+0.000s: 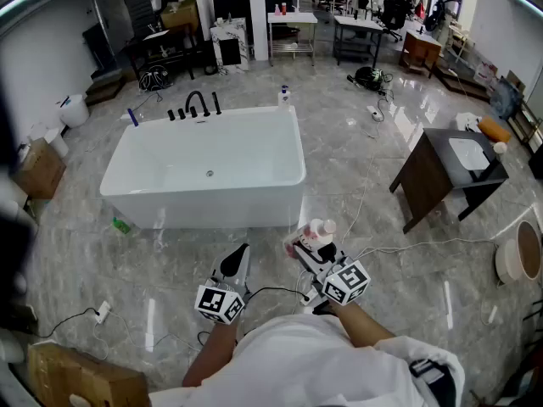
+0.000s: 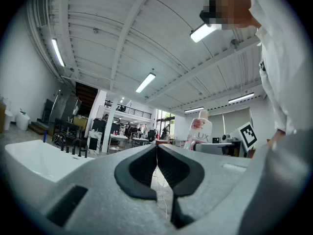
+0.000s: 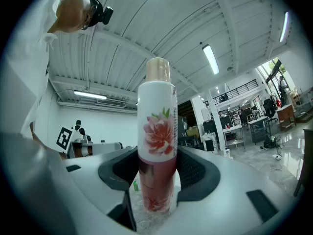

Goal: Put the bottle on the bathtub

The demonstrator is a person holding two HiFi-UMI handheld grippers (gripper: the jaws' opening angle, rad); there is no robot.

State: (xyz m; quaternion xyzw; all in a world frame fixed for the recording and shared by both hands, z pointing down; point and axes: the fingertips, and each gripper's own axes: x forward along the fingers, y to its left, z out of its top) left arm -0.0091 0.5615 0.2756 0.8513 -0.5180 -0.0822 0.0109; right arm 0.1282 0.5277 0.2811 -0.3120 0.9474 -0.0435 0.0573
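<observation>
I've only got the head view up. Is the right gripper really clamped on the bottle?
Observer: Yes. In the right gripper view, the right gripper has both pads against the bottle, which stands upright between them.
Operator: Where on the bottle do they hold it?
Observer: Low on the body, around where the white turns dark red.
Operator: And the left gripper?
Observer: In its own view, the left gripper has its jaws together, with nothing between them.

Bottle [image 3: 157, 131] white, pink flower, dark red bottom, tan cap. Bathtub [image 1: 212, 206] white, taps [image 1: 197, 104] black. Floor [image 1: 356, 151] grey, marbled.
</observation>
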